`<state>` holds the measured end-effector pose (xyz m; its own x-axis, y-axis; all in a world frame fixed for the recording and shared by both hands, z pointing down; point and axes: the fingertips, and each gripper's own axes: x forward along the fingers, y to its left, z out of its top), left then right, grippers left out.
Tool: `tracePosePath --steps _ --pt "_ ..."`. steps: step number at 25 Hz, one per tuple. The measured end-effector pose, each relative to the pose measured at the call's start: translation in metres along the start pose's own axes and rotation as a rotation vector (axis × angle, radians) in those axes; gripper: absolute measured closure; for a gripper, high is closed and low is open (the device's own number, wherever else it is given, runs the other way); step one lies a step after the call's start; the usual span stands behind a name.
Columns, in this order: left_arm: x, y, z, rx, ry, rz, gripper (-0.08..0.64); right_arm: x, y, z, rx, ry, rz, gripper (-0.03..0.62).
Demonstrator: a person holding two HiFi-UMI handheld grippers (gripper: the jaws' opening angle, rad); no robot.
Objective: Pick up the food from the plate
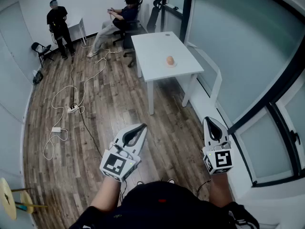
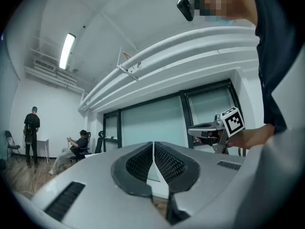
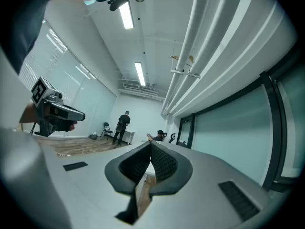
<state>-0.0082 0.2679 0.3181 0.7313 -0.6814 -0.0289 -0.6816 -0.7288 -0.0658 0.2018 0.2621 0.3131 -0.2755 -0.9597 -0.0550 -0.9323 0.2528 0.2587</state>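
A small tan piece of food (image 1: 170, 60) sits on a small plate (image 1: 171, 64) on a white table (image 1: 157, 46), far ahead in the head view. My left gripper (image 1: 142, 127) is held low at the front, well short of the table, jaws shut with nothing between them. My right gripper (image 1: 210, 120) hangs beside it to the right, also shut and empty. In the left gripper view the left gripper (image 2: 153, 144) points at the glass wall, with the right gripper (image 2: 193, 129) at its right. The right gripper (image 3: 150, 144) in its own view faces the far room.
A glass partition (image 1: 228, 46) runs along the right side. Cables and a power strip (image 1: 73, 108) lie on the wooden floor at left. One person stands (image 1: 58, 25) and another sits on a chair (image 1: 121, 18) at the far end. A folding chair (image 1: 40, 49) stands at far left.
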Motion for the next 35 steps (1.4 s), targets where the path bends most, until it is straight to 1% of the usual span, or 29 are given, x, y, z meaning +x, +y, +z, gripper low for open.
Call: tracePosePath --steps 9,15,17,20,25,31,35 --pt "-0.003 0.004 -0.001 0.01 -0.001 -0.001 0.531 0.004 0.007 -0.001 -0.011 0.009 0.01 0.568" --pt "-0.001 0.004 -0.001 0.009 0.0 0.002 0.531 0.002 -0.001 0.002 0.048 -0.031 -0.006 0.566" --pt "-0.002 0.006 -0.002 0.016 0.0 0.002 0.531 0.004 -0.001 0.002 0.048 -0.029 -0.01 0.566" --pt "-0.007 0.01 -0.002 0.003 0.006 0.003 0.531 0.007 0.005 0.001 0.048 -0.025 -0.01 0.566" --pt "-0.022 0.023 -0.005 0.002 0.003 0.0 0.531 0.013 0.025 0.002 0.053 -0.016 -0.003 0.566" --pt "-0.052 0.047 -0.014 -0.023 0.012 -0.006 0.531 0.022 0.064 0.004 0.042 -0.004 0.001 0.566" --pt "-0.065 0.064 -0.024 -0.017 0.014 -0.017 0.531 0.03 0.088 -0.001 0.037 0.014 0.0 0.566"
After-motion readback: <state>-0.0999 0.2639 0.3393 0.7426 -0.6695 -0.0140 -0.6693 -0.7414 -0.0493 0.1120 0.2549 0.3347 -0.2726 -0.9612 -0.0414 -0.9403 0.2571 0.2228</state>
